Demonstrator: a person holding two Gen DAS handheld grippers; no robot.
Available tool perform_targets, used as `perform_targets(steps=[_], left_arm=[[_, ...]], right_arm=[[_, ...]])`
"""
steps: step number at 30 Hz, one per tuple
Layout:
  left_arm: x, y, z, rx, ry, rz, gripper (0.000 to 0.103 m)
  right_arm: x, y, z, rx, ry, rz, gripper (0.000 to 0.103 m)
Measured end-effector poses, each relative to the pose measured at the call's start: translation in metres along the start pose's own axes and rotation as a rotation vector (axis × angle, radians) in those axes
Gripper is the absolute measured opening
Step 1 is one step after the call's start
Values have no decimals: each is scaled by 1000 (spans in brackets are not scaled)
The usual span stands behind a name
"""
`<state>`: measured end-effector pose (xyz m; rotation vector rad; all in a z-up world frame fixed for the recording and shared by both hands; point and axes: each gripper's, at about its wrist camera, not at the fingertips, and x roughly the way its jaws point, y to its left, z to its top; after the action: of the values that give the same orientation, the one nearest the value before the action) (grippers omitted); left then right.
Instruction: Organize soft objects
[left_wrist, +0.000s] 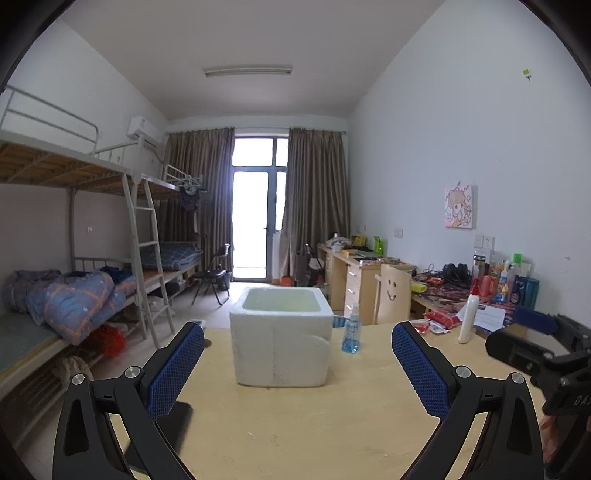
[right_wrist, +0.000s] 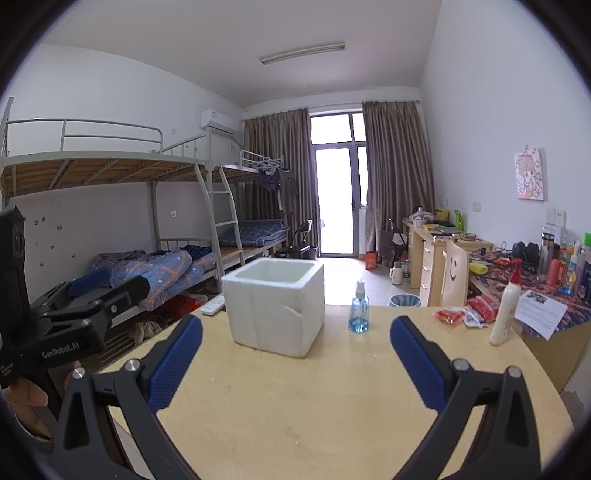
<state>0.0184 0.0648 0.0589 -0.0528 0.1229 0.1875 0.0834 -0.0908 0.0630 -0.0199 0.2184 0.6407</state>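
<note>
A white foam box (left_wrist: 282, 338) stands open-topped on the round wooden table (left_wrist: 295, 424), straight ahead of both grippers; it also shows in the right wrist view (right_wrist: 275, 306). Red soft snack packets (right_wrist: 465, 314) lie at the table's right edge, also seen in the left wrist view (left_wrist: 439, 319). My left gripper (left_wrist: 297, 363) is open and empty, held above the table short of the box. My right gripper (right_wrist: 295, 354) is open and empty, beside the left one, right of it.
A blue spray bottle (right_wrist: 358, 314) stands right of the box, and a white bottle with a red nozzle (right_wrist: 506, 314) stands further right by a paper sheet (right_wrist: 541, 312). A remote (right_wrist: 214, 306) lies at the table's far left edge. Bunk beds left, desks right.
</note>
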Motion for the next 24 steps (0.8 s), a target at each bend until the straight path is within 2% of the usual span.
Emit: perform_targets(steps=[11, 24], left_arm=[[-14, -8, -38, 32, -14, 18, 102], [-12, -9, -48, 18, 33, 11, 102]], right_arm=[[-17, 1, -42, 41, -7, -27, 103], [-19, 0, -46, 36, -10, -60, 103]])
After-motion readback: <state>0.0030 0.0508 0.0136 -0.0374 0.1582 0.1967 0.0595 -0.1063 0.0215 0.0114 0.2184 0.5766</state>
